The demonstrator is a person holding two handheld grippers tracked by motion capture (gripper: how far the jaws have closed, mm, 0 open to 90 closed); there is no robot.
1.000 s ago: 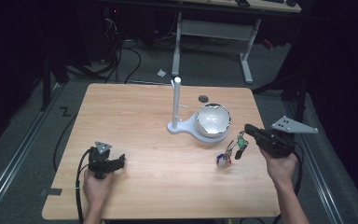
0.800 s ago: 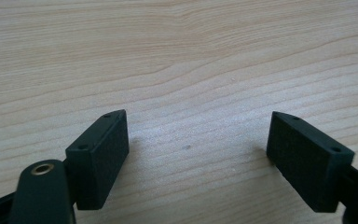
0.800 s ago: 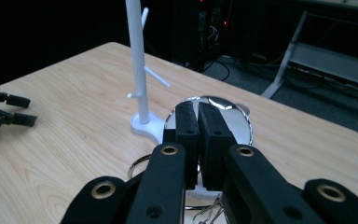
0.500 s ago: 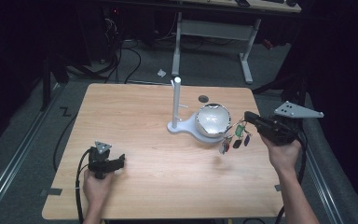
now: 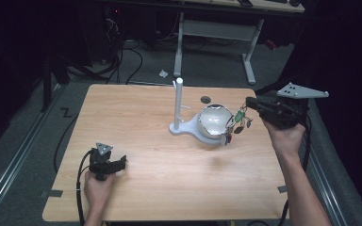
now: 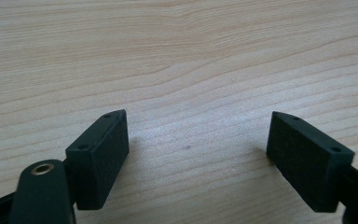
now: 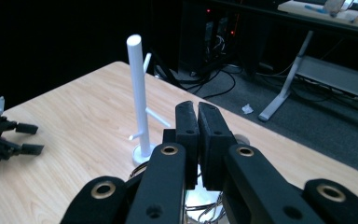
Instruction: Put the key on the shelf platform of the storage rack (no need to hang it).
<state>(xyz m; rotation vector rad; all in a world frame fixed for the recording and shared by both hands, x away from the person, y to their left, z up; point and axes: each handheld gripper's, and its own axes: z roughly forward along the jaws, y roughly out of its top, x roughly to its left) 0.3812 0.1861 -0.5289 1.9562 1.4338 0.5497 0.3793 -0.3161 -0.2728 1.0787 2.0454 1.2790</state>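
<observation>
Dangling a key bunch [image 5: 238,120] — right claw [image 5: 248,101] clamped; left claw [image 5: 121,163] apart.

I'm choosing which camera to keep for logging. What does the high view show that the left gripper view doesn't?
High view alone: the white stand, the silver bowl, the right gripper shut on a bunch of small trinkets hanging beside the bowl, and both forearms. Left gripper view alone: its own jaws close up, wide apart with nothing between them. Both share the wooden table.

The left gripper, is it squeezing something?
No, the left gripper has its two black jaws spread wide apart, with only the bare wooden table between them.
</observation>
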